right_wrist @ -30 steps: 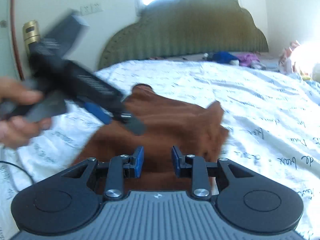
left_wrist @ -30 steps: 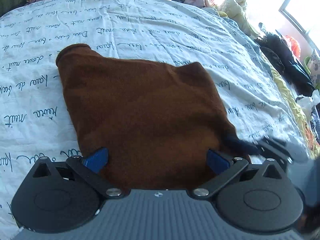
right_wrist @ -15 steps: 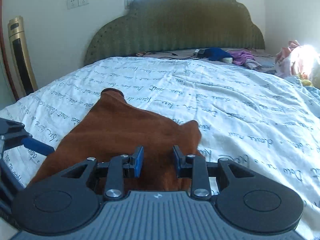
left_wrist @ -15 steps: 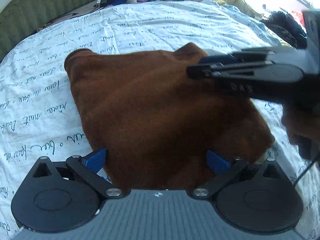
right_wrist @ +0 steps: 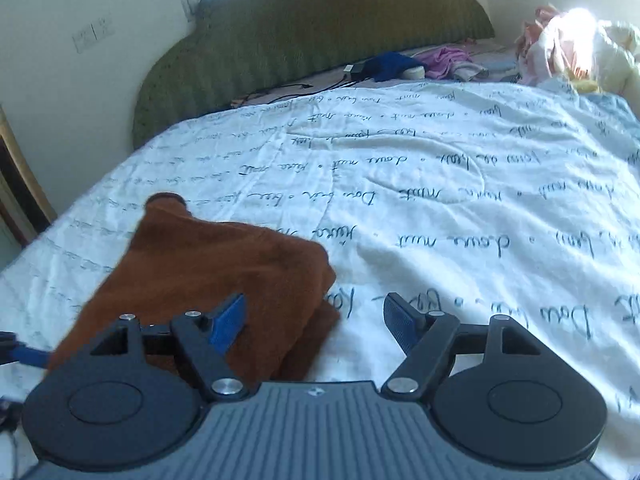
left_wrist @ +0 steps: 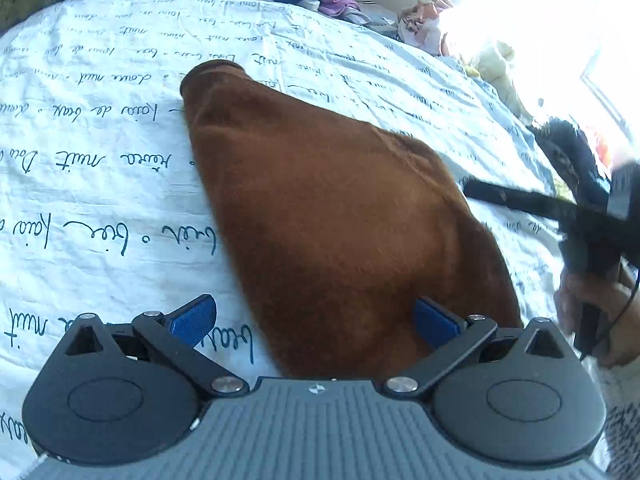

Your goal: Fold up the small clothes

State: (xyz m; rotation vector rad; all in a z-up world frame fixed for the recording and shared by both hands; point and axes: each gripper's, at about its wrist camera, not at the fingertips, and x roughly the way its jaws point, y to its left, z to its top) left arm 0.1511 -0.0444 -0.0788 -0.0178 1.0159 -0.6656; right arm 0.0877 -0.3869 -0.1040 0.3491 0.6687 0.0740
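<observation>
A brown garment (left_wrist: 340, 216) lies flat on a white bedspread (left_wrist: 100, 184) printed with script. The left gripper (left_wrist: 316, 320) hovers released, jaws wide, over its near edge (pads not pressing). The right gripper (right_wrist: 312, 320), jaws opening and holding nothing, sits just beside the garment's corner.

We log a home bedroom: bed with script-printed quilt (right_wrist: 440, 208), green padded headboard (right_wrist: 320, 28), clothes heaped (right_wrist: 580, 52) alongside.
</observation>
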